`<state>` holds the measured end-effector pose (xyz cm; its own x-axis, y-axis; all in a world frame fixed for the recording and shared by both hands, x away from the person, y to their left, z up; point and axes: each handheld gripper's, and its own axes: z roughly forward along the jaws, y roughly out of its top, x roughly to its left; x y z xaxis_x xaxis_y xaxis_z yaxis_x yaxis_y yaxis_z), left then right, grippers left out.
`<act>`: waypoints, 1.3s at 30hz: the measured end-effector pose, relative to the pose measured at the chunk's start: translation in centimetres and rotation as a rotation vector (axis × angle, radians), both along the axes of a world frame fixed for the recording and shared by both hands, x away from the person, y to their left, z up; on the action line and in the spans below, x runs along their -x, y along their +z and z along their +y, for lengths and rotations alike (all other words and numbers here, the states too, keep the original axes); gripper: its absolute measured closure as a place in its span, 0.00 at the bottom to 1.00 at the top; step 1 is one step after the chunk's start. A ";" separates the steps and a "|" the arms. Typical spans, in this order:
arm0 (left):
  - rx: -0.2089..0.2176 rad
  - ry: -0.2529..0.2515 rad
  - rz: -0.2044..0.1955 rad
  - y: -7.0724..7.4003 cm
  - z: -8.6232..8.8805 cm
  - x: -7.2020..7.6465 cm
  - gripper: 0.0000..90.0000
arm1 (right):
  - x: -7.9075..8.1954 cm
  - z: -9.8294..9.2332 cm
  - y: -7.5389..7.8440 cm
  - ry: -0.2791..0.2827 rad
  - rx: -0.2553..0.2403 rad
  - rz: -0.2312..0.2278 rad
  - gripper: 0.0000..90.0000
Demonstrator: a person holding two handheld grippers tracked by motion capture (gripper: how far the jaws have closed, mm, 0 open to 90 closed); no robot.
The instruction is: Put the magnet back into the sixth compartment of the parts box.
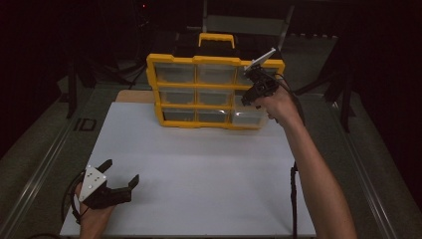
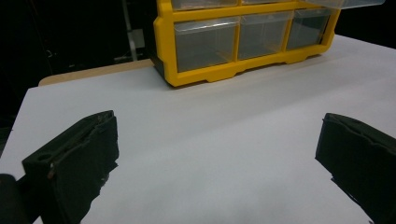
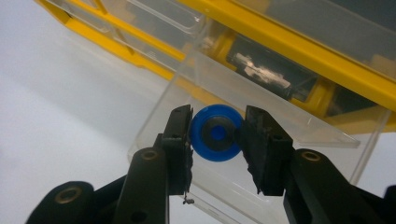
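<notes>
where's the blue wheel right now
In the right gripper view, the blue wheel sits clamped in the right gripper, over the pulled-out clear drawer of the yellow organizer.

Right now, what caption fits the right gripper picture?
Right gripper pinches a blue wheel over an open clear drawer of the yellow organizer.

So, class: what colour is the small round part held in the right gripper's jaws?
Blue with a dark centre; the right gripper view shows it best.

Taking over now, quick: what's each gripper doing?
Left gripper: open, holding nothing, above the white table.
Right gripper: closed on a blue wheel over an open clear drawer.
</notes>
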<state>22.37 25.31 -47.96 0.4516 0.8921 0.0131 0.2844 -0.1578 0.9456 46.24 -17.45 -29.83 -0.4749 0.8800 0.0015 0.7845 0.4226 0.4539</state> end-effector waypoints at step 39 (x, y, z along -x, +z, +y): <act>0.001 0.005 0.005 0.0 0.0 0.0 0.00 | -0.3 -2.3 -0.6 -0.072 -0.021 0.016 0.27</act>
